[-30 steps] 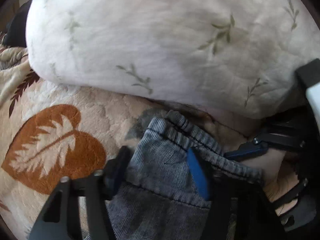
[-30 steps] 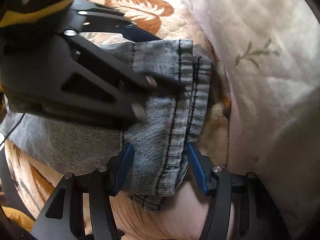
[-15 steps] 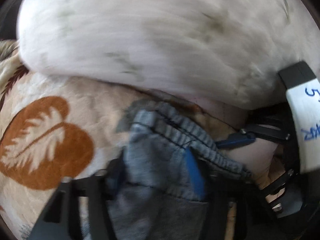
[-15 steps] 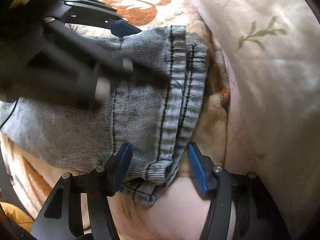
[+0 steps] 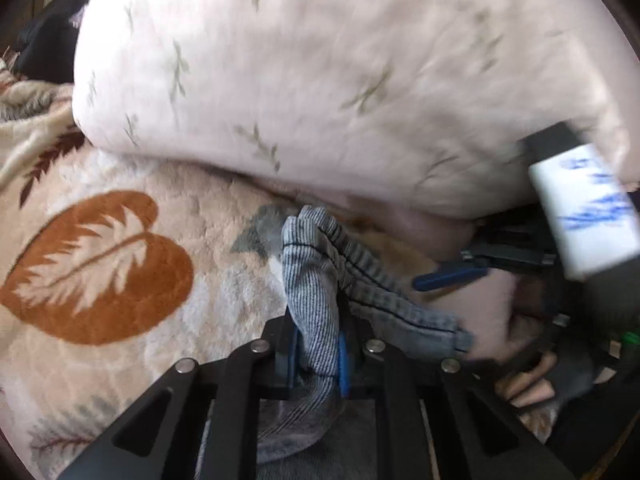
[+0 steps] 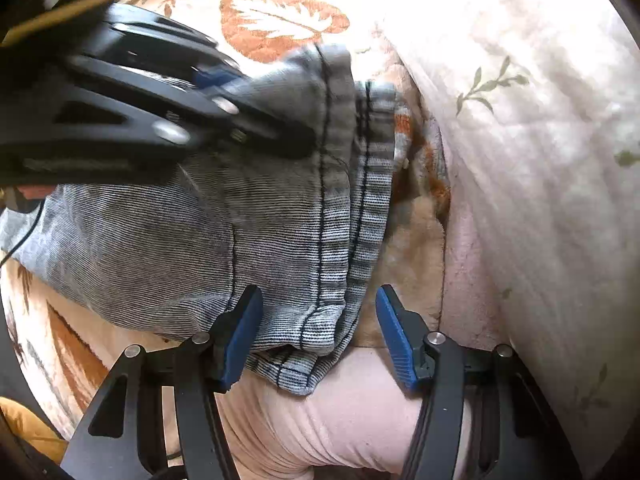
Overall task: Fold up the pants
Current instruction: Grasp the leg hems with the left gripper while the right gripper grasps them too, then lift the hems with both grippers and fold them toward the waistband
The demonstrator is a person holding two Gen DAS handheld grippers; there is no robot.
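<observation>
Now the left gripper (image 5: 318, 354) was squeezed tight on a bunched-up bit of the pants (image 6: 192, 224), right by the hem. Its jaws had just been closing, and the grey cloth was pinched between the blue pads (image 5: 342, 354). The right gripper (image 6: 316, 334) stood about half open over the other corner of the hem (image 6: 340, 200). The cloth lay between its pads, but the pads did not press on it, so it held nothing yet.

The pants lay on the leaf blanket (image 5: 120, 272), with the hem just beside the big white pillow (image 5: 320, 80).

To do this step well, I think the right gripper should come down a bit more and close on both layers of the hem, not just the top one. Then both hands should lift together and stay level, so the leg folds flat and does not twist. They should pull away from the pillow, so the cloth does not catch under it.

A second before, the left gripper was wide open, with its pads on each side of the flat cloth. This time the cloth stood up in a tight ridge from the pads toward the pillow. The right gripper looked nearly the same as before.
</observation>
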